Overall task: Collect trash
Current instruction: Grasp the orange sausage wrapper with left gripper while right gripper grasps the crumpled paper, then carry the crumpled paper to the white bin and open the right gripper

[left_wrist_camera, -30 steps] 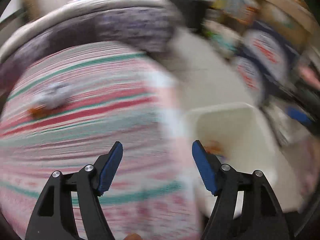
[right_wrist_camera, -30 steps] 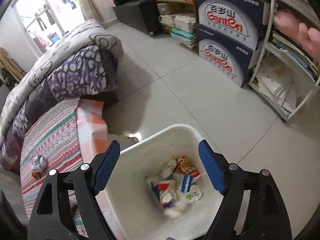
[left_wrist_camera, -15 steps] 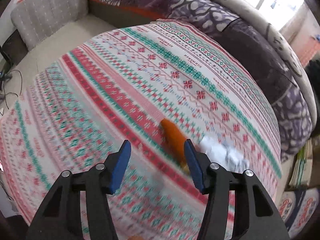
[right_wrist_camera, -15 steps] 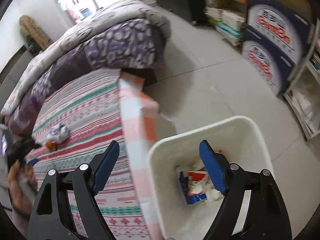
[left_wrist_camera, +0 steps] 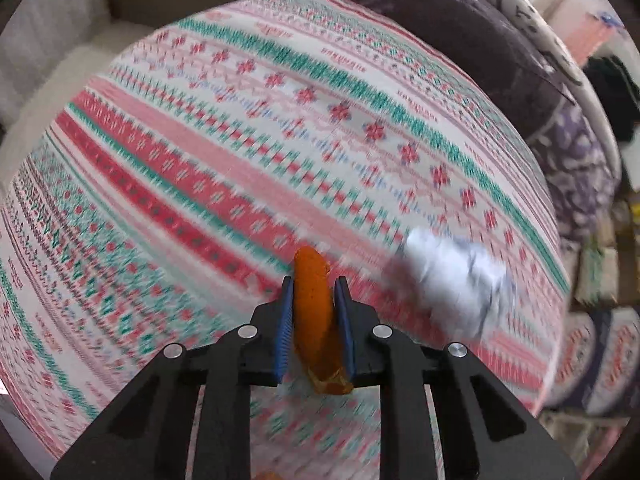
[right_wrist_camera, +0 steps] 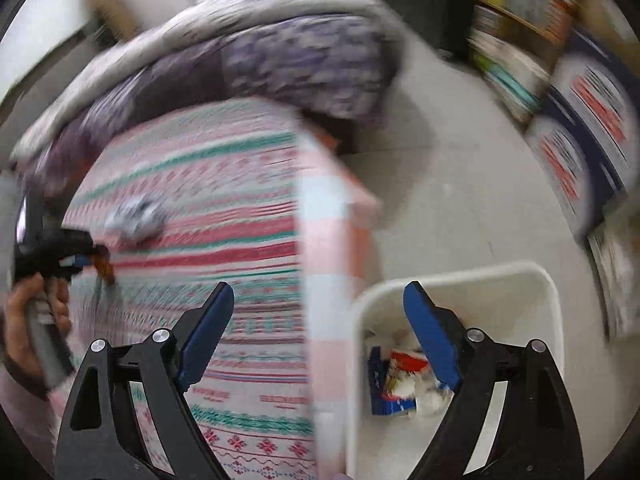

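Observation:
My left gripper (left_wrist_camera: 314, 286) is shut on an orange peel (left_wrist_camera: 314, 312) just above the striped red-green cloth (left_wrist_camera: 240, 140). A crumpled white paper ball (left_wrist_camera: 456, 276) lies on the cloth to the right of it. In the right wrist view the left gripper (right_wrist_camera: 86, 258) holds the orange peel (right_wrist_camera: 105, 266) at far left, with the paper ball (right_wrist_camera: 134, 216) beside it. My right gripper (right_wrist_camera: 318, 308) is open and empty, above the cloth's edge and a white bin (right_wrist_camera: 552, 320) holding wrappers (right_wrist_camera: 400, 384).
A purple patterned quilt (right_wrist_camera: 304, 64) is heaped behind the cloth-covered surface. Blue and white cartons (right_wrist_camera: 580, 136) and bookshelves (right_wrist_camera: 516, 20) stand at the right across a tiled floor (right_wrist_camera: 460, 184). The bin stands on the floor right of the cloth's pink checked edge (right_wrist_camera: 332, 240).
My left gripper swung from the bin to the cloth and closed on the orange peel. My right gripper stayed open and drifted left, from over the bin to its left rim.

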`<state>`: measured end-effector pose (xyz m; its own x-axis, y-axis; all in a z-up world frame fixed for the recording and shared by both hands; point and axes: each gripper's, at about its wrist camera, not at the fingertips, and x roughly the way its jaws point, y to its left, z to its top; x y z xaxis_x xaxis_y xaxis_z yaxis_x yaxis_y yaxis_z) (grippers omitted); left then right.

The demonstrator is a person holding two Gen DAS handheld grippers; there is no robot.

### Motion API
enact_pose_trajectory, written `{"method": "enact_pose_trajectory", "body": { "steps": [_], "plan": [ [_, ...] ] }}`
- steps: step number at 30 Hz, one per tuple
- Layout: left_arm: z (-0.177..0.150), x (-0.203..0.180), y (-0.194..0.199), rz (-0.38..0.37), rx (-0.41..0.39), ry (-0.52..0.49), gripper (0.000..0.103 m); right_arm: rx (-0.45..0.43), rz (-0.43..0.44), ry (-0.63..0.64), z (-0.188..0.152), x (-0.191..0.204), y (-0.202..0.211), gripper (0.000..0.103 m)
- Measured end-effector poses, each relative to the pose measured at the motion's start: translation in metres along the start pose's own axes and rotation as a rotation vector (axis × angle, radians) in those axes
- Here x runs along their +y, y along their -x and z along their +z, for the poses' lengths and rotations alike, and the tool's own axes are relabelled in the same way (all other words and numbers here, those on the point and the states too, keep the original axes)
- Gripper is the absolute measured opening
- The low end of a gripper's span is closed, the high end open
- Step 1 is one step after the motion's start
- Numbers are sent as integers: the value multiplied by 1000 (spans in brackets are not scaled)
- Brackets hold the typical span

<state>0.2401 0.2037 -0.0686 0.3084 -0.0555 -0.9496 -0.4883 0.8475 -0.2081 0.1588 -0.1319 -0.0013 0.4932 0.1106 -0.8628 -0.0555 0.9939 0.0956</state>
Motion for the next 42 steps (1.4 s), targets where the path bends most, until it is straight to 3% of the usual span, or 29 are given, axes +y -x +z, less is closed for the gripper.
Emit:
{"method": "enact_pose_trajectory", "body": {
  "steps": [3, 8, 14, 20, 22, 24, 32, 42],
  "plan": [
    [-10, 24, 24, -17, 22, -12, 21, -37, 68, 204, 20, 56, -12, 83],
    [-49, 42, 68, 21, 20, -80, 20, -99, 148, 456, 46, 146, -48, 83],
    [-62, 66, 81, 11, 3, -89, 21, -93, 86, 602, 49, 206, -99, 83],
    [-55, 77, 91, -32, -2, -68, 21, -33, 18, 549, 63, 201, -142, 82],
    [-53, 78, 91, -28, -7, -63, 21, 15, 66, 503, 63, 196, -149, 58],
    [-53, 79, 90, -33, -3, -59, 21, 20, 73, 447, 63, 191, -145, 57],
    [-59, 81, 101, -27, -48, -68, 21, 1, 126, 231, 48, 156, -95, 56],
    [-79, 55, 126, 5, -175, -169, 21, -58, 111, 118, 27, 142, -19, 56]
  ]
}}
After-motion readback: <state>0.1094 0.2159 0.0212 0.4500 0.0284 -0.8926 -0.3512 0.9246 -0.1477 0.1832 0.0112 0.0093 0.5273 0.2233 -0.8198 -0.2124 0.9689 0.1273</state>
